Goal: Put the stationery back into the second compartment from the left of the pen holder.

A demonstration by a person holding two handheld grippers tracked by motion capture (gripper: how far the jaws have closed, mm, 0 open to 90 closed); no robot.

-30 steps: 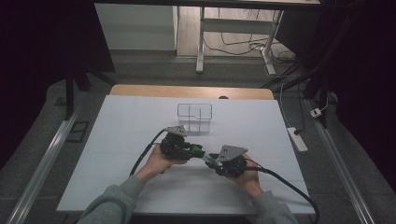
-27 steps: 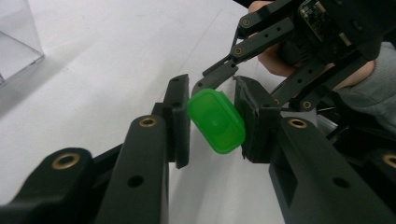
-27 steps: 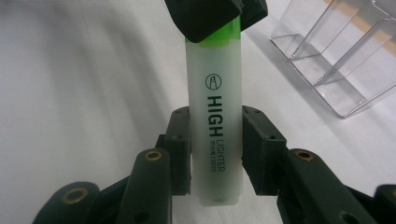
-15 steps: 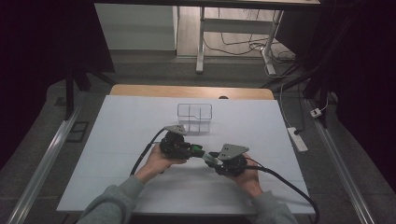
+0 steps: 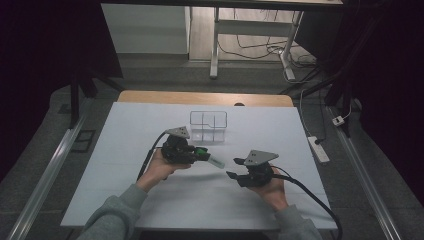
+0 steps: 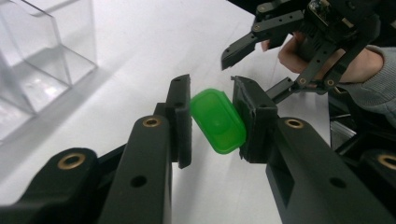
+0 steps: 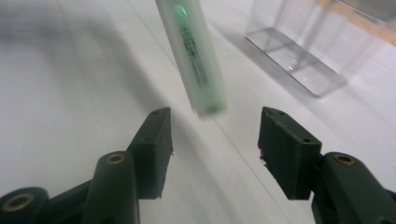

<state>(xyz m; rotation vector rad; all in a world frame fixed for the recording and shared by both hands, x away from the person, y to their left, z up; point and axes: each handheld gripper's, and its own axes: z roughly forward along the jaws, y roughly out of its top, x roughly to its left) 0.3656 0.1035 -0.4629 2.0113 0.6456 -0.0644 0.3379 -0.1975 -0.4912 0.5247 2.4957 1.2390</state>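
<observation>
White table [image 5: 125, 165] (wooden strip at far edge), clear compartment box [image 5: 208, 126] standing on it, far of centre

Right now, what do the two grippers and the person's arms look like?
Both the left gripper and the right gripper are black, with two blocky jaws on linkage arms pinned with brass-coloured rivets. Each carries a grey three-cornered plate on top and trails a black cable towards the person. The person wears grey sleeves with ribbed cuffs.

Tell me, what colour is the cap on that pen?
Bright green; the cap shows best in the left gripper view, clamped by the left tool.
</observation>
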